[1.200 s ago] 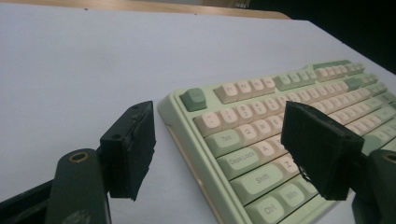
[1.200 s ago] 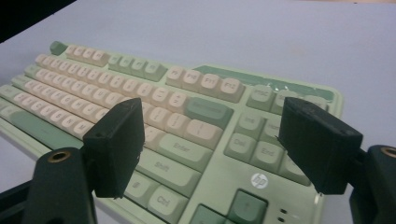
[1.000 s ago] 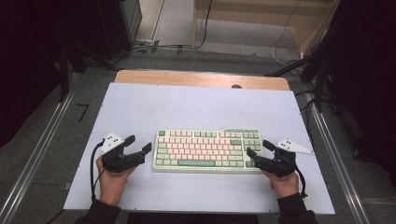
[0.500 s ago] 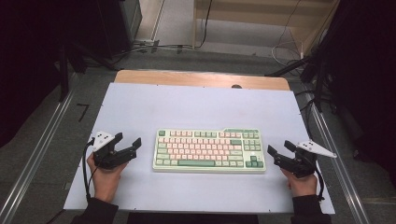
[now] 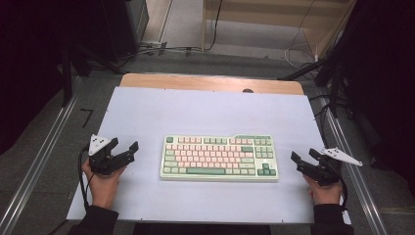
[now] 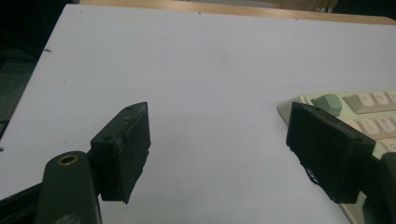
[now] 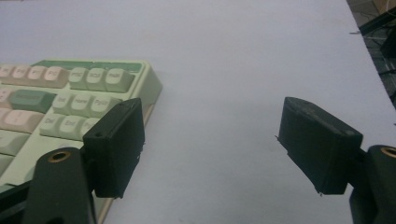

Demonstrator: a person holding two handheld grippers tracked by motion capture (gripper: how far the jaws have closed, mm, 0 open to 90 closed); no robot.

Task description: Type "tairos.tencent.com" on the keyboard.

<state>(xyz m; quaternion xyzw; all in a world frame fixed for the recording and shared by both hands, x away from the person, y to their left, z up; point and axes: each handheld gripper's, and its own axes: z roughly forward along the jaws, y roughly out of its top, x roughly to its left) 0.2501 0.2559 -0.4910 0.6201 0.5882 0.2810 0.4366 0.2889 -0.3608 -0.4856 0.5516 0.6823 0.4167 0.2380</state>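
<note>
The keyboard (image 5: 219,157) lies flat on the table (image 5: 205,110) between my tools, well clear of both. My left tool (image 5: 122,148) stands off its left end, my right tool (image 5: 302,160) off its right end — both with jaws spread apart, holding nothing. If I close in unevenly, I'd likely skew it or press keys — one-sided contact would do it

Room, past record: white rectangular table (image 5: 205,105) with a light wooden strip (image 5: 210,82) along its far edge. Grey floor (image 5: 49,127) on both sides, metal rails (image 5: 36,164) flanking the table. Black cables (image 5: 161,49) lay beyond the far edge beside pale wooden furniture (image 5: 274,12). Surroundings were dark.
</note>
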